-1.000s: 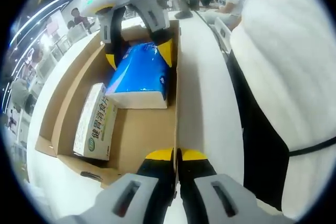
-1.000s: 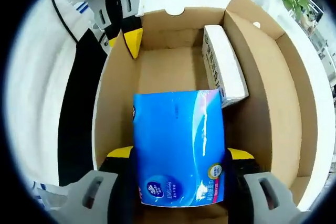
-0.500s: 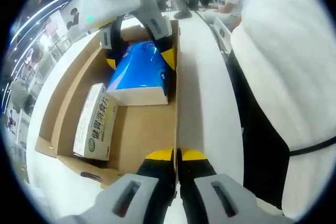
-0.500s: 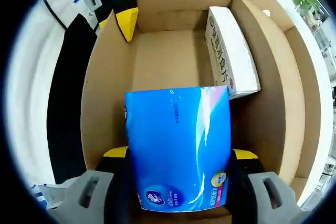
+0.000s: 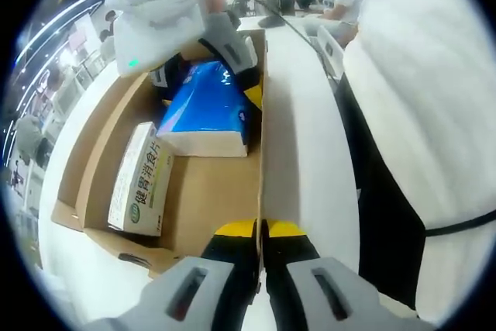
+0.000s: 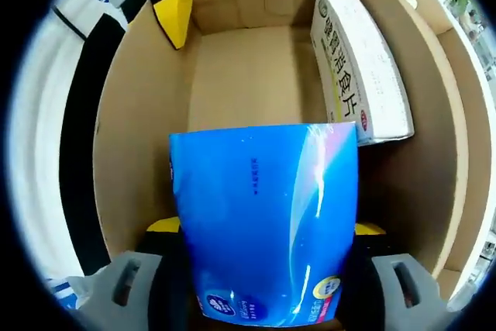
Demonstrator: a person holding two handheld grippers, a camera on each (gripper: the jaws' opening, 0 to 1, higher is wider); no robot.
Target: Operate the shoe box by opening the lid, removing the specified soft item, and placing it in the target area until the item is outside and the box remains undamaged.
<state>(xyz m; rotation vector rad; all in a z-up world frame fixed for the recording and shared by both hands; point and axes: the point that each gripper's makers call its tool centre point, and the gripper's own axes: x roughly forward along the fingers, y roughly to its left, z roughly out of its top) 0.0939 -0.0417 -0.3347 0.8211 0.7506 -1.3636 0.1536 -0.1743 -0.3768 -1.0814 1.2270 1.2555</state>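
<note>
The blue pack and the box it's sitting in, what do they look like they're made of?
The blue pack looks like soft tissues in glossy plastic film: it shows bright glare streaks, and in the left gripper view its white end looks layered. The box looks like plain brown cardboard, matte, with thin raw-cut wall edges. The right gripper holds the pack; the left gripper pinches the box wall.

Blue tissue pack's [image 6: 263, 222] lower end past the picture's edge, its far end [image 5: 205, 106] behind the right hand-held gripper [image 5: 208, 75].

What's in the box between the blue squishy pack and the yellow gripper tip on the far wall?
Only bare brown cardboard box floor, seen in the right gripper view, between the blue plastic tissue pack and the left gripper.
</note>
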